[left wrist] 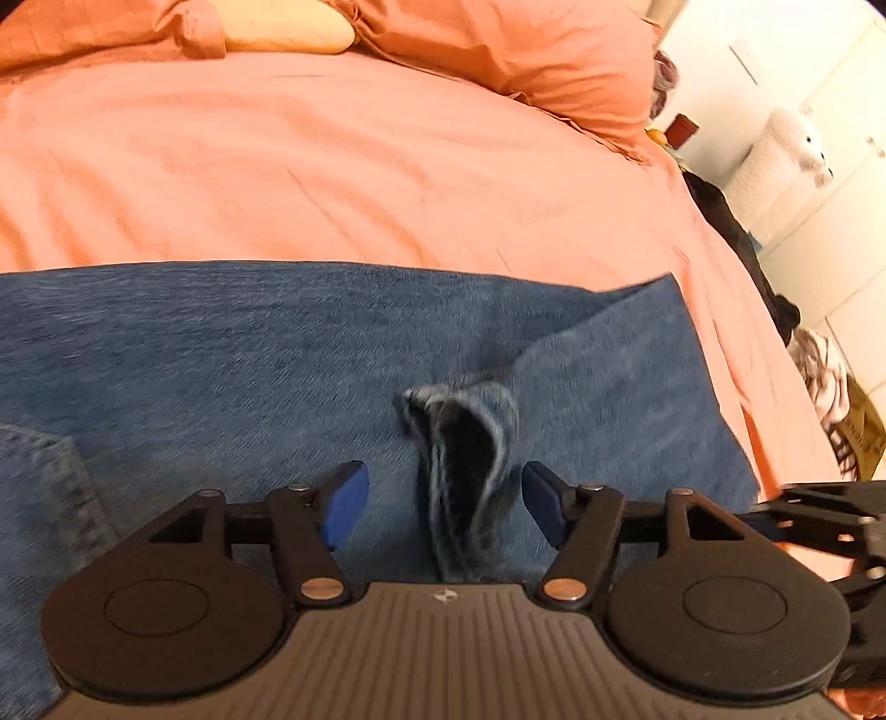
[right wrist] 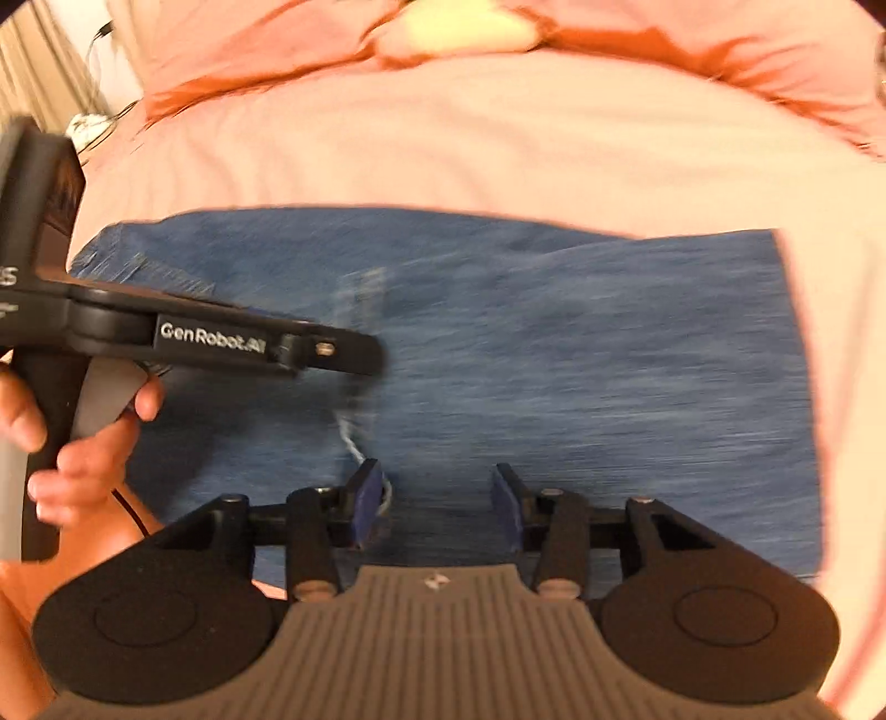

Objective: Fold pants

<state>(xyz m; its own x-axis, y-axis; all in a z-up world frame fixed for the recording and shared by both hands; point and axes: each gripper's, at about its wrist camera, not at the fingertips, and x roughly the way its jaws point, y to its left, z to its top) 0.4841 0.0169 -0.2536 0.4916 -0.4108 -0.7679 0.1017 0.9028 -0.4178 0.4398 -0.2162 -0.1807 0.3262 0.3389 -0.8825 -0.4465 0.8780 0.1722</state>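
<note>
Blue denim pants (left wrist: 232, 354) lie folded flat on a salmon-pink bed sheet (left wrist: 332, 166). In the left wrist view a raised, bunched hem of denim (left wrist: 470, 443) stands between the blue pads of my left gripper (left wrist: 446, 504); the pads are wide apart and do not press it. My right gripper (right wrist: 437, 504) hovers open over the pants (right wrist: 581, 360), with a pale thread (right wrist: 350, 437) by its left pad. The left gripper (right wrist: 374, 354) shows from the side in the right wrist view, held by a hand (right wrist: 88, 448). Part of the right gripper (left wrist: 819, 515) shows at the left view's edge.
Salmon pillows (left wrist: 542, 61) and a yellow cushion (left wrist: 288, 30) lie at the bed's head. The bed's edge (left wrist: 736, 310) drops off at right, with dark clothing (left wrist: 731, 221), a white plush toy (left wrist: 803, 144) and white cupboards beyond. Cables (right wrist: 105, 116) hang at the right view's upper left.
</note>
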